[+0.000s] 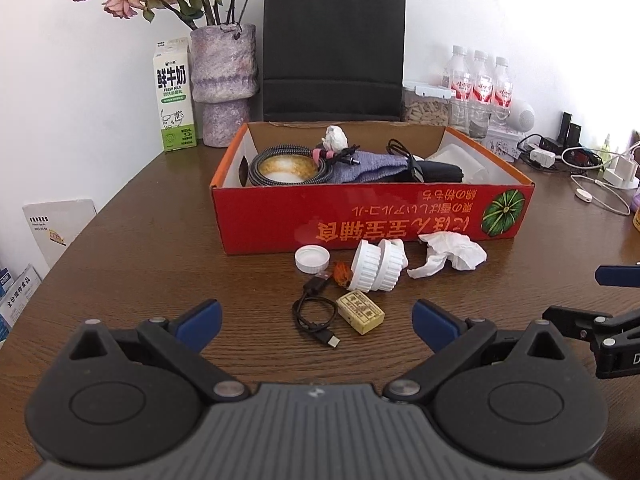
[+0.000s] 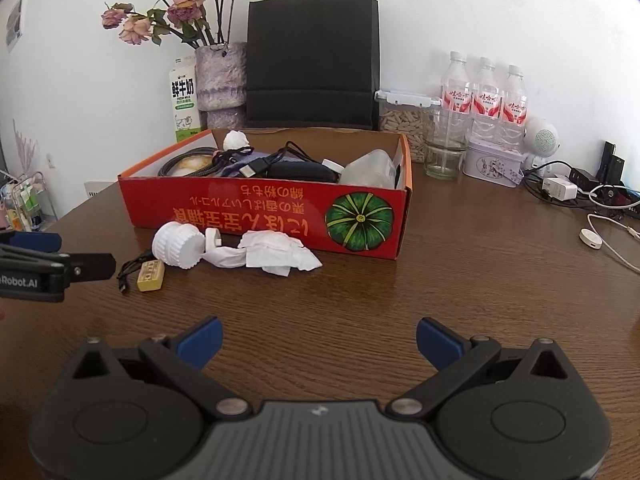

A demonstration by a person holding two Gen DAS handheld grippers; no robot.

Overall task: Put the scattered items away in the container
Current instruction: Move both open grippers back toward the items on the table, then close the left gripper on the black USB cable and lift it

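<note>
A red cardboard box [image 1: 372, 216] [image 2: 280, 216] stands on the brown table, holding cables, a grey pouch and a white bottle. In front of it lie a white lid [image 1: 312, 259], two white ridged caps [image 1: 378, 266] [image 2: 178, 246], a crumpled tissue [image 1: 450, 254] [image 2: 276, 254], a small black cable [image 1: 316, 312] [image 2: 130, 268], a yellow block [image 1: 361, 312] [image 2: 151, 276] and a small orange scrap [image 1: 341, 272]. My left gripper [image 1: 318, 322] is open just short of the cable and block. My right gripper [image 2: 320, 344] is open over bare table, nearer than the tissue.
Behind the box stand a black paper bag [image 1: 332, 48], a vase of dried roses [image 1: 224, 84], a milk carton [image 1: 174, 96], water bottles [image 1: 480, 80] and a jar [image 2: 444, 148]. Chargers and cables [image 1: 580, 160] clutter the right side. The table edge [image 1: 60, 256] curves away at left.
</note>
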